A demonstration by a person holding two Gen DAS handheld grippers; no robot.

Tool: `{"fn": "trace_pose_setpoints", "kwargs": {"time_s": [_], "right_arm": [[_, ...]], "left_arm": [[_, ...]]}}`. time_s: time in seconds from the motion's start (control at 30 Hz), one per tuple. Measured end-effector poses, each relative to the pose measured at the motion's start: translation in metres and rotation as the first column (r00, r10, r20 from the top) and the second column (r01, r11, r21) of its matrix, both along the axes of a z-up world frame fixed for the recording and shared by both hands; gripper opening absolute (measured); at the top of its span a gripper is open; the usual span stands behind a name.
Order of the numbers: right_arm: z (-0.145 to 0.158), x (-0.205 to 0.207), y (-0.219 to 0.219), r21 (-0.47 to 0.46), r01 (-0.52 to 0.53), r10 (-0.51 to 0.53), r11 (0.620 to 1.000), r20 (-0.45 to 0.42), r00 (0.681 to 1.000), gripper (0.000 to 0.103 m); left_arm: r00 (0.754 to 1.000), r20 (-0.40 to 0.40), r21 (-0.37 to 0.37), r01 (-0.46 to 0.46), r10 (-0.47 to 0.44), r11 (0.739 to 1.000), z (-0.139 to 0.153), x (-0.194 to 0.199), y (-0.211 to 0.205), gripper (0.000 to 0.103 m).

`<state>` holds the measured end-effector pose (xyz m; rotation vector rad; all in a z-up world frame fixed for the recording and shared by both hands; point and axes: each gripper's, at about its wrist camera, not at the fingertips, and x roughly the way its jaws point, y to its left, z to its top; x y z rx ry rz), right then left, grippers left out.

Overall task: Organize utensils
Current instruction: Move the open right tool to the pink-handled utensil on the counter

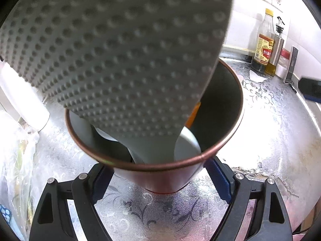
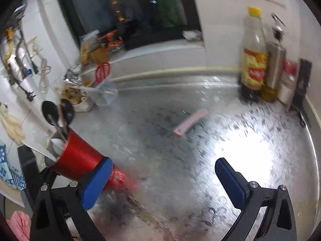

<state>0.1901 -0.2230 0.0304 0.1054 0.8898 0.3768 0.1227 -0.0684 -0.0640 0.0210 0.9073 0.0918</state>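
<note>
My left gripper [image 1: 160, 182] is shut on a red metal cup [image 1: 220, 150], its blue pads pressed against the lower wall on both sides. Out of the cup stands a grey dotted rice paddle [image 1: 120, 50], filling the top of the left wrist view, with pale handles [image 1: 186, 146] and something orange [image 1: 193, 116] beside it. In the right wrist view the red cup [image 2: 80, 160] sits at the left, holding black spoons [image 2: 50, 108] and a serrated knife. My right gripper [image 2: 163, 166] is open and holds nothing. A small pink utensil [image 2: 191, 125] lies on the counter ahead of it.
A patterned metal counter [image 2: 200, 180] runs to the tiled wall. At the back right stand an oil bottle [image 2: 253, 60], a steel dispenser [image 2: 275, 66] and small packets. Red scissors [image 2: 103, 71], a clear funnel [image 2: 106, 94] and food bags crowd the back left. A plastic bag [image 1: 18, 160] lies at the left.
</note>
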Motion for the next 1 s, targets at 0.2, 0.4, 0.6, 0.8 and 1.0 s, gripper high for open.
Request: {"fn": "trace_pose_setpoints", "kwargs": {"time_s": [0.2, 0.4, 0.6, 0.8, 1.0], "right_arm": [[-0.021, 0.007, -0.038, -0.001, 0.109, -0.109, 0.994, -0.062, 0.992, 0.103], [-0.031, 0.016, -0.069, -0.012, 0.154, -0.154, 0.988, -0.064, 0.986, 0.103], [-0.046, 0.043, -0.091, -0.009, 0.186, -0.186, 0.983, -0.106, 0.977, 0.103], [-0.057, 0.083, -0.078, -0.036, 0.151, -0.155, 0.988, -0.148, 0.977, 0.103], [-0.074, 0.12, -0.046, -0.083, 0.102, -0.116, 0.991, -0.19, 0.975, 0.103]], "left_arm": [[1.0, 0.002, 0.014, -0.027, 0.027, 1.0, 0.004, -0.002, -0.013, 0.087], [0.998, -0.001, 0.022, -0.056, 0.056, 0.998, 0.011, -0.001, -0.028, 0.087], [0.997, -0.014, 0.031, -0.074, 0.074, 0.997, 0.017, 0.007, -0.043, 0.087], [0.996, -0.041, 0.042, -0.079, 0.081, 0.996, 0.025, 0.014, -0.058, 0.087], [0.995, -0.061, 0.041, -0.075, 0.077, 0.996, 0.034, 0.027, -0.06, 0.087]]}}
